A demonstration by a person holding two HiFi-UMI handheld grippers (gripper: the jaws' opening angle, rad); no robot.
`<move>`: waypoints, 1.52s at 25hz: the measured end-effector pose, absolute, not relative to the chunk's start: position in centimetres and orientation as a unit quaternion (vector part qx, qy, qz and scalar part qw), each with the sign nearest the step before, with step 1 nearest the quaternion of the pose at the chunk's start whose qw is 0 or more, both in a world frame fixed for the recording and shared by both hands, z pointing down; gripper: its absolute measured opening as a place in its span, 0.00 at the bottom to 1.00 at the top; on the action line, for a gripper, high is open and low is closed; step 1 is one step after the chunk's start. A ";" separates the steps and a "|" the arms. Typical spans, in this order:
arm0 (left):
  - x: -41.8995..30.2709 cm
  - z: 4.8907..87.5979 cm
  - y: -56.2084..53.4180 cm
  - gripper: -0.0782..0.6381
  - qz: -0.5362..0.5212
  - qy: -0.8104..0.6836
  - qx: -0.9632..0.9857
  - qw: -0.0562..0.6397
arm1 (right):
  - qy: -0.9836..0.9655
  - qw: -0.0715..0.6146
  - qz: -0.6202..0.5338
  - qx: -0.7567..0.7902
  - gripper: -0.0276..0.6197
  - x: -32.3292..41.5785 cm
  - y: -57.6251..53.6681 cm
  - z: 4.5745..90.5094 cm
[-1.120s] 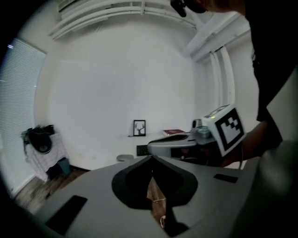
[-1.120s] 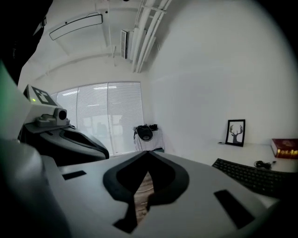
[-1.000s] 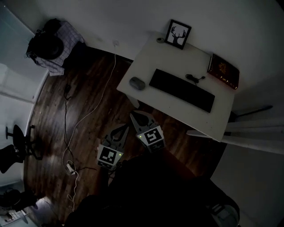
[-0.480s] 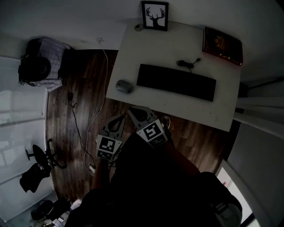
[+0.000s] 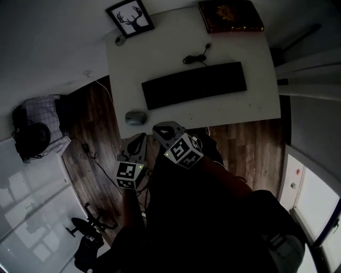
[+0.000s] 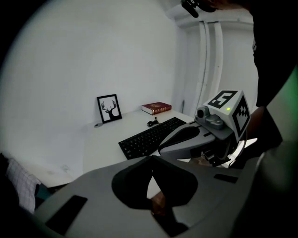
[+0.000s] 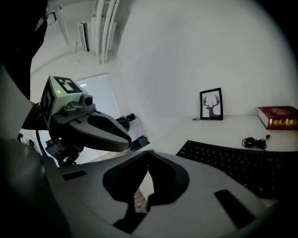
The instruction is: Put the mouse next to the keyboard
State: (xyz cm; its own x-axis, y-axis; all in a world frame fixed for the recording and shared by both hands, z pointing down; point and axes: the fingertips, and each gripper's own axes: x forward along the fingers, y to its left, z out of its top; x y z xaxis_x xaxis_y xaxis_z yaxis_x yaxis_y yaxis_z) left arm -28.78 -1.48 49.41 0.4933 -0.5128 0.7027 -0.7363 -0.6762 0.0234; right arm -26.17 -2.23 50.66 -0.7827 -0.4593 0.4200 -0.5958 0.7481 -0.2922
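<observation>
The grey mouse (image 5: 136, 118) lies on the white desk (image 5: 256, 101), close to its front left corner. It sits apart from the left end of the black keyboard (image 5: 194, 84). My left gripper (image 5: 141, 137) is shut and empty, just short of the desk edge, below the mouse. Beside it, my right gripper (image 5: 158, 128) is also shut and empty, with its tips at the desk's front edge. The left gripper view shows the keyboard (image 6: 151, 137) and the right gripper (image 6: 186, 139) beyond the shut jaws. In neither gripper view does the mouse show.
A framed deer picture (image 5: 129, 17), a small round object (image 5: 120, 39), a red book (image 5: 230, 15) and a coiled cable (image 5: 196, 57) lie at the desk's back. On the wooden floor to the left run cables (image 5: 93, 160), and a bag with checked cloth (image 5: 34, 133) lies there.
Both grippers have come forward and lower, up to the desk's front edge near the mouse. The head view has swung, so the desk now lies across the top.
</observation>
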 end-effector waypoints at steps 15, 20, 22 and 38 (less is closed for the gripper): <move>-36.7 56.5 -6.3 0.24 0.538 0.015 0.839 -0.080 | -0.825 0.222 0.271 0.444 0.08 -27.2 -6.2 54.0; -36.7 59.6 -6.0 0.54 0.566 0.097 0.815 -0.080 | -0.801 0.228 0.271 0.484 0.08 -27.8 -5.8 53.2; -36.5 60.6 -6.3 0.56 0.574 0.114 0.806 -0.083 | -0.792 0.231 0.271 0.495 0.08 -27.7 -5.3 53.0; -36.2 63.8 -7.5 0.49 0.613 0.079 0.786 -0.011 | -0.774 0.239 0.272 0.520 0.08 -28.3 -4.8 53.2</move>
